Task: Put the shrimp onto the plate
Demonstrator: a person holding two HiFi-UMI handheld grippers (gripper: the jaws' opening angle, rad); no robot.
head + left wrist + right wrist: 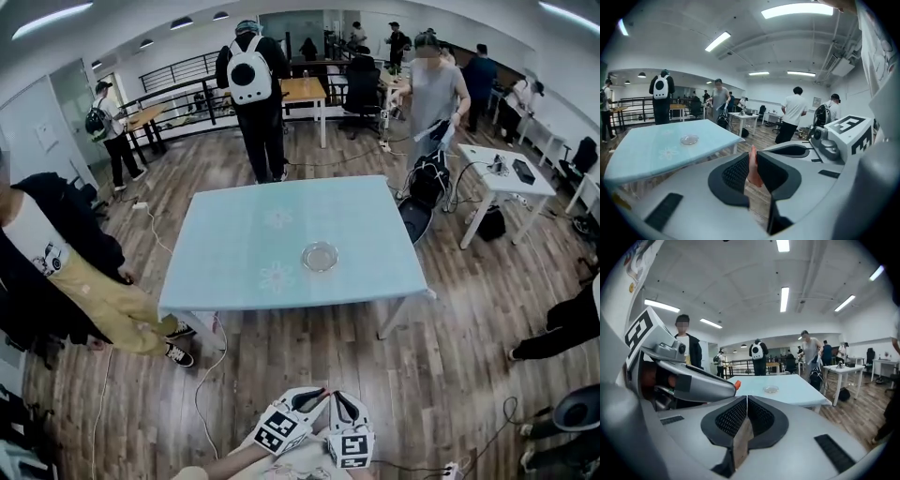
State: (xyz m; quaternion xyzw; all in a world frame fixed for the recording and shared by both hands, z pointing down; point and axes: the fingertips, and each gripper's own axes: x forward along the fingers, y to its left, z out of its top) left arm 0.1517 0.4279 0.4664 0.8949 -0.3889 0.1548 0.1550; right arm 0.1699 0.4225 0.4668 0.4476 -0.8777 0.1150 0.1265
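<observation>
On one table (234, 234) sits one plate (320, 256); left claw (752, 155) pinches one shrimp (753, 172), right claw (747, 400) closed, empty.

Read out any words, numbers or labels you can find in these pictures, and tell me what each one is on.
None can be read.
Left marker cube and right marker cube: black-and-white square patterns, not letters or numbers.
Wall notice in the left gripper view: too small to read.
Shirt print on the bystander at the head view's left: too small to tell if it holds words.
</observation>
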